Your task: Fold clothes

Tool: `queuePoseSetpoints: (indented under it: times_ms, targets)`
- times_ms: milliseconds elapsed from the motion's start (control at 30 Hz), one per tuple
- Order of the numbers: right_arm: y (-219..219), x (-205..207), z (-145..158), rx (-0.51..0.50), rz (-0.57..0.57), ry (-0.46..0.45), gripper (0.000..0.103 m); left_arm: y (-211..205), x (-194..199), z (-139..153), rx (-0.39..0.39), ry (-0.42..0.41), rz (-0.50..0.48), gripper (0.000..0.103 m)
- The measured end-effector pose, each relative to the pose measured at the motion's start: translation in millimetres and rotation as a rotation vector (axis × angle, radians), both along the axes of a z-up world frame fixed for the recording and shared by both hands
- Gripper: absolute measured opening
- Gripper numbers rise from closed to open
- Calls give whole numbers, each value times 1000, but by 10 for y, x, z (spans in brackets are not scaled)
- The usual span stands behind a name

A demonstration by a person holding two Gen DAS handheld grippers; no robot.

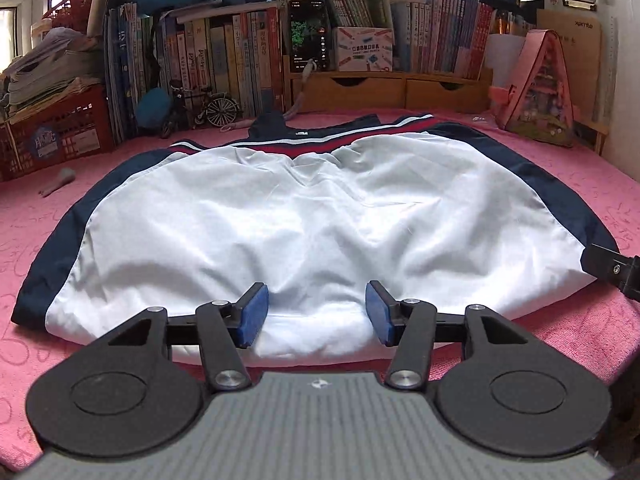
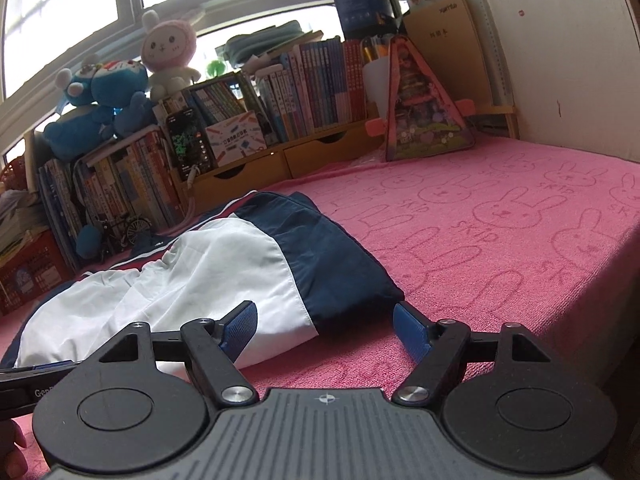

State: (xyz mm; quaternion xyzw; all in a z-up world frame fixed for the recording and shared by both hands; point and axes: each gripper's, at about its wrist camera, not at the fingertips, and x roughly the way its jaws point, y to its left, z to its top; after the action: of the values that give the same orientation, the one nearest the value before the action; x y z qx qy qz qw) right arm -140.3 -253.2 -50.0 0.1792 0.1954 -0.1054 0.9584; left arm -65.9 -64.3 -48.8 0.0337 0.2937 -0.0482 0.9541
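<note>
Left gripper: the left gripper, nearest its camera, has its blue pads spread either side of the near white hem, with cloth lying between them but not pressed, so nothing is pinched.
Right gripper: the right gripper is spread wide at the garment's right near corner, one pad over the white panel and the other just beside the navy edge on bare towel; it holds nothing.
Garment: the white, thin woven jacket with navy side panels and a red-and-white stripe lies spread flat, hem toward the cameras and collar at the far end.
Surface: the pink terry towel with embossed rabbits covers the table under the jacket.
Handling: it looks light, limp and rather slick; it will likely sag and slide, not hold a crease.
Where to grip: probably the two near hem corners, pinching both layers at the stitched edge, where the seam gives the pads something to bite.
Risk: catching only the top layer would let the lower one drag behind.
Beyond: rows of upright books on a wooden shelf stand past the collar.
</note>
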Motion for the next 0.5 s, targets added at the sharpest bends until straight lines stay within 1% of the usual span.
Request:
queuePoseSetpoints:
  times_ms: [200, 267, 300, 333, 367, 433, 467, 500]
  targets:
    - [-44, 53, -22, 19, -5, -2, 78, -31, -1, -5, 14, -11, 2, 53]
    - [-44, 43, 0, 19, -21, -21, 78, 12, -2, 17, -14, -4, -3, 52]
    - [-15, 8, 32, 0, -33, -51, 78, 76, -12, 60, -56, -9, -8, 47]
    - [33, -38, 80, -32, -32, -93, 78, 172, -30, 129, -119, -25, -14, 45]
    - [95, -74, 137, -73, -16, -132, 78, 251, -20, 208, -145, -39, -23, 45]
    - [290, -75, 220, -168, 46, -163, 78, 376, 54, 382, -124, -64, -45, 45]
    - [410, -54, 248, -199, 83, -165, 78, 438, 91, 469, -114, -77, -56, 44]
    - [553, -19, 263, -206, 125, -160, 76, 512, 160, 542, -123, -63, -72, 44]
